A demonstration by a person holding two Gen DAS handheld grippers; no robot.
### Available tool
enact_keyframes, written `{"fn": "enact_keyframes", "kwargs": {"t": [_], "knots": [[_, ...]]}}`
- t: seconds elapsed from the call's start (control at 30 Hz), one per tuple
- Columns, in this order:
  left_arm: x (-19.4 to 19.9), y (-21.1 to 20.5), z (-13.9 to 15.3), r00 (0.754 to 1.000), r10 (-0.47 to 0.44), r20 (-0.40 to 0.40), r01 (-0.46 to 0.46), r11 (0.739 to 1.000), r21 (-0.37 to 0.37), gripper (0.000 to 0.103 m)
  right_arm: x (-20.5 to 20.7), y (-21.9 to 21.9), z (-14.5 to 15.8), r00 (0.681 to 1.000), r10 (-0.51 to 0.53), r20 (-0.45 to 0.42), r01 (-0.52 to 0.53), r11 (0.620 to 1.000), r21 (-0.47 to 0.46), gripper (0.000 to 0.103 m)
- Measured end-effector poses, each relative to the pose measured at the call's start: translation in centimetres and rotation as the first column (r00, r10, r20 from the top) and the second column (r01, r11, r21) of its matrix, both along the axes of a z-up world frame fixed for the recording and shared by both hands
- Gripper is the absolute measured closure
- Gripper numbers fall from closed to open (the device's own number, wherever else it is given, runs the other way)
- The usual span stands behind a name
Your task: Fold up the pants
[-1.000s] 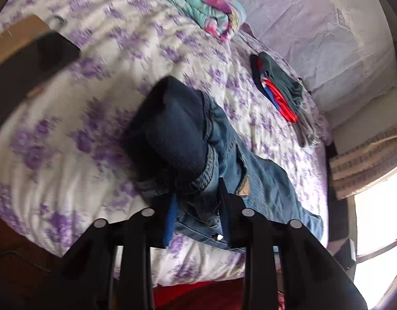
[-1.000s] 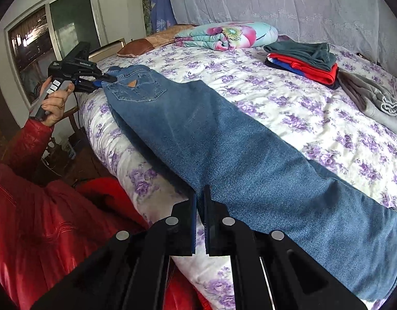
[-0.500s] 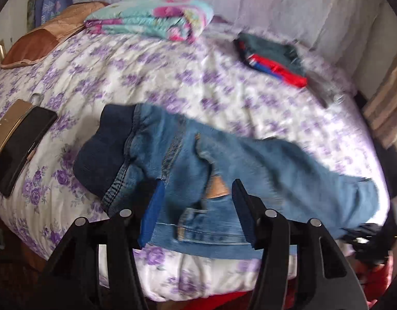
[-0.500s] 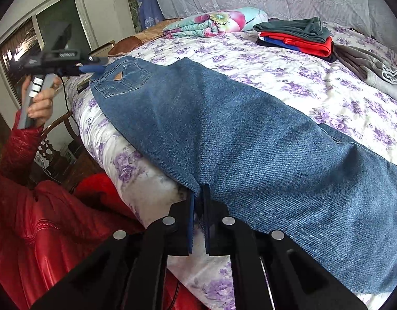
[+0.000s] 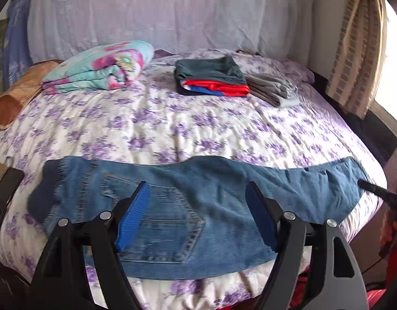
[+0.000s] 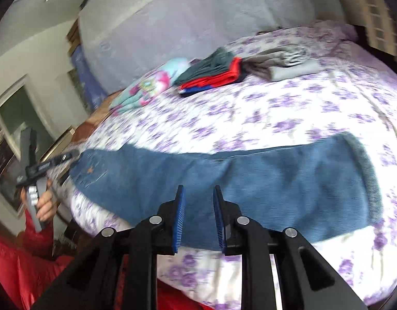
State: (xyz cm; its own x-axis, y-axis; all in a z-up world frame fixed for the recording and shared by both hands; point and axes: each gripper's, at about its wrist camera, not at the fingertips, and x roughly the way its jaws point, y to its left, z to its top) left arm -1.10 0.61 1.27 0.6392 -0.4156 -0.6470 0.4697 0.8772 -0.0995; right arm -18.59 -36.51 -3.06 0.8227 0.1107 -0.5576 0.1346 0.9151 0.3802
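Where the white bedspread printed with purple flowers covers the wide bed, pale lilac cloth hangs on the wall behind and a striped beige curtain frames a bright window at the side. Folded blue denim jeans lie stretched along the near edge of the bed. Farther back sit a folded floral turquoise-and-pink blanket, a stack of folded green, red and blue clothes, and a folded grey garment. A dark flat phone-like slab lies by the waistband end. Left gripper hovers over the back pocket, jaws spread wide, gripping nothing. Right gripper hangs over the leg, jaws parted, empty. Only the right wrist view shows the person's red sleeve and the left hand on its handle.
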Motion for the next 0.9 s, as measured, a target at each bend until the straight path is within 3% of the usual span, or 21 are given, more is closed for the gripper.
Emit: {"fn": "enact_keyframes", "kwargs": {"t": [0.1,0.13,0.17,0.2,0.3,0.37,0.43,0.47,0.53,0.6,0.67,0.73,0.8,0.83,0.9], "knots": [[0.9,-2.9,-3.0,1.000,0.026,-0.012,-0.024,0.993,0.111,0.030,-2.1,-4.0,0.3,0.978,-0.207,0.008,0.208,0.978,-0.008,0.074],[1.3,-3.2,-3.9,0.999,0.044,-0.027,-0.040,0.991,0.129,0.030,-2.3,-5.2,0.3,0.968,-0.249,0.000,0.249,0.968,-0.005,0.067],[1.6,-3.1,-4.6,0.997,0.069,-0.032,-0.064,0.988,0.142,0.030,-2.3,-6.1,0.2,0.958,-0.287,-0.007,0.287,0.958,-0.010,0.053],[2.0,-2.8,-5.4,0.994,0.102,-0.035,-0.095,0.982,0.164,0.030,-2.0,-6.9,0.2,0.953,-0.303,-0.011,0.303,0.953,-0.018,0.041],[3.0,-0.8,-7.2,0.984,0.171,-0.058,-0.160,0.974,0.162,0.030,0.6,-7.1,-0.4,0.967,-0.252,-0.045,0.246,0.964,-0.105,0.034],[3.3,0.3,-7.3,0.982,0.176,-0.071,-0.168,0.980,0.111,0.031,3.0,-7.1,-1.8,0.972,-0.216,-0.096,0.198,0.966,-0.163,0.034],[3.3,0.4,-7.1,0.976,0.213,-0.052,-0.206,0.971,0.119,0.035,4.8,-6.2,-2.5,0.976,-0.174,-0.132,0.146,0.970,-0.194,0.066],[3.4,0.7,-6.9,0.967,0.250,-0.038,-0.244,0.962,0.123,0.042,4.9,-5.9,-2.1,0.982,-0.154,-0.106,0.131,0.971,-0.199,0.096],[3.9,1.9,-6.3,0.951,0.306,-0.042,-0.302,0.950,0.085,0.052,4.5,-5.7,0.6,0.991,-0.134,-0.011,0.129,0.971,-0.203,0.096],[4.6,3.3,-5.8,0.928,0.370,-0.048,-0.368,0.928,0.050,0.054,4.0,-6.2,2.3,0.988,-0.149,0.043,0.155,0.959,-0.237,0.095],[5.2,3.7,-6.0,0.927,0.369,-0.067,-0.366,0.929,0.045,0.060,4.6,-8.0,0.4,0.980,-0.199,-0.024,0.187,0.952,-0.243,0.089],[4.9,2.9,-6.5,0.929,0.370,-0.029,-0.366,0.926,0.091,0.060,5.4,-10.3,-3.9,0.946,-0.269,-0.181,0.220,0.943,-0.249,0.079],[4.3,1.4,-6.8,0.932,0.361,0.045,-0.362,0.911,0.196,0.059,3.2,-11.1,-4.4,0.946,-0.299,-0.122,0.282,0.949,-0.141,0.067],[4.0,0.9,-6.8,0.933,0.354,0.066,-0.360,0.903,0.233,0.059,2.3,-11.3,-3.7,0.940,-0.321,-0.116,0.306,0.944,-0.126,0.065],[3.8,0.8,-6.0,0.933,0.356,0.056,-0.358,0.903,0.235,0.058,0.2,-11.0,-1.7,0.918,-0.395,-0.027,0.386,0.909,-0.159,0.064]]}}
